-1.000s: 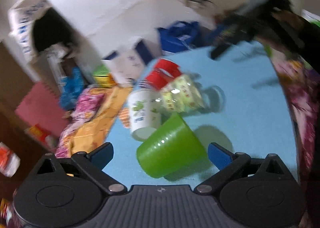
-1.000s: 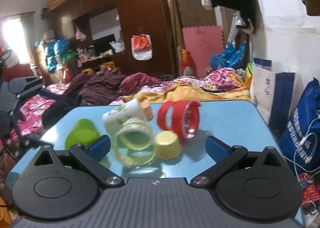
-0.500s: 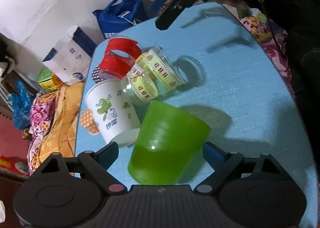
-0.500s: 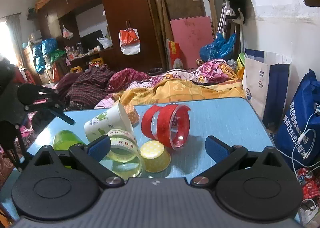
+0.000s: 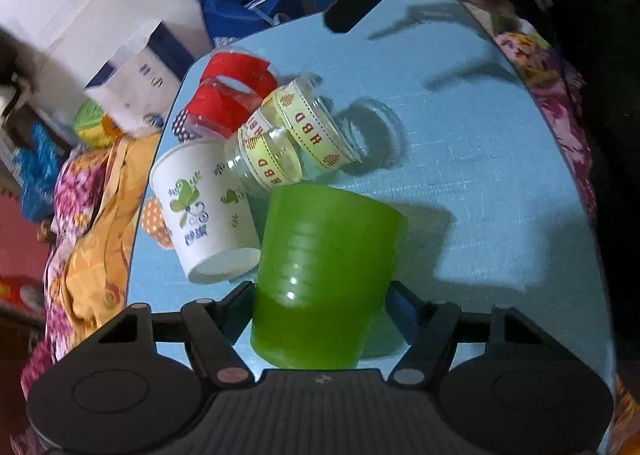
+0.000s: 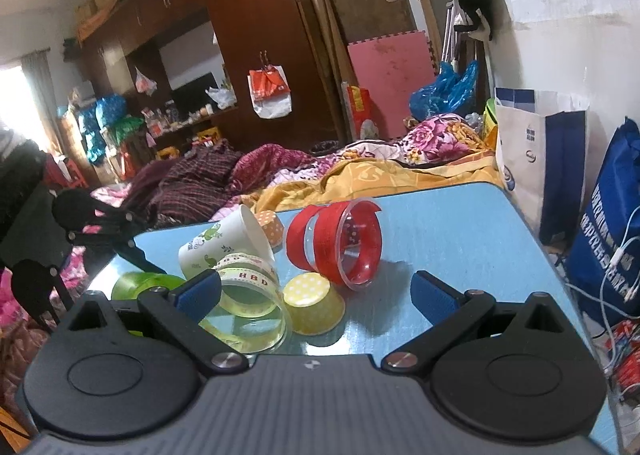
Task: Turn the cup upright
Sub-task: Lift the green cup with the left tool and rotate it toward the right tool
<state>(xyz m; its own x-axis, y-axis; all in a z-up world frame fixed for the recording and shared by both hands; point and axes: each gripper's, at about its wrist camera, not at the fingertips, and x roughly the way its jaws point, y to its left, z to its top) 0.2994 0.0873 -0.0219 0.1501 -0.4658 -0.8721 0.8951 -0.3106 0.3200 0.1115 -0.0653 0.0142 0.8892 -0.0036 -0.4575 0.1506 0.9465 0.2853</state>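
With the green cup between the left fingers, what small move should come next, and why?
Probably close the left gripper on the green cup. The cup sits between the fingers, which seem at its sides, but whether they press it is not clear. It stands upside down on the table, close beside the white cup, so a firm hold must come before lifting.

The green cup [image 5: 324, 275] hides both finger pads of the left hand-held gripper [image 5: 320, 305]; contact unclear.

The left tool [image 5: 320, 303] is gripping the green cup [image 5: 324, 275], its fingers pressing against both sides near the cup's base. The right tool [image 6: 316, 291] is hovering low over the table [image 6: 460, 239], fingers spread wide, holding nothing.
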